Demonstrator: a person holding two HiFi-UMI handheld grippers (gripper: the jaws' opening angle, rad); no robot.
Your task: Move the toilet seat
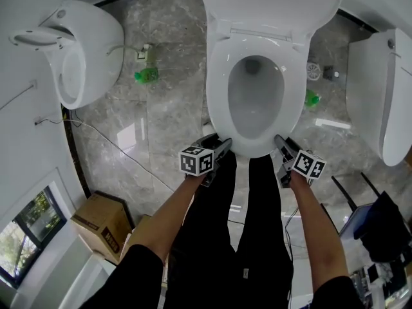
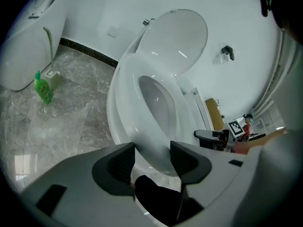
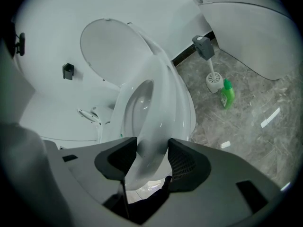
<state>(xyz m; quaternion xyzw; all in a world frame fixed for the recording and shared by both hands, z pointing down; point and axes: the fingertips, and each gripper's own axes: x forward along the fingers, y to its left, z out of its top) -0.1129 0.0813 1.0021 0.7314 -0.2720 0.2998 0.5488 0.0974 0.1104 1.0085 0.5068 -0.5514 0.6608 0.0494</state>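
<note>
The white toilet seat lies down on the bowl, and its lid stands up against the wall. My left gripper is at the seat's front left rim and my right gripper at its front right rim. In the left gripper view the jaws of the left gripper are closed on the rim of the seat. In the right gripper view the right gripper pinches the seat edge the same way, with the pads pressed on both faces.
White sanitary fixtures stand at the left and at the right. Green bottles and a toilet brush holder sit on the marble floor. A cardboard box is at the lower left. The person's black trouser legs are right in front of the bowl.
</note>
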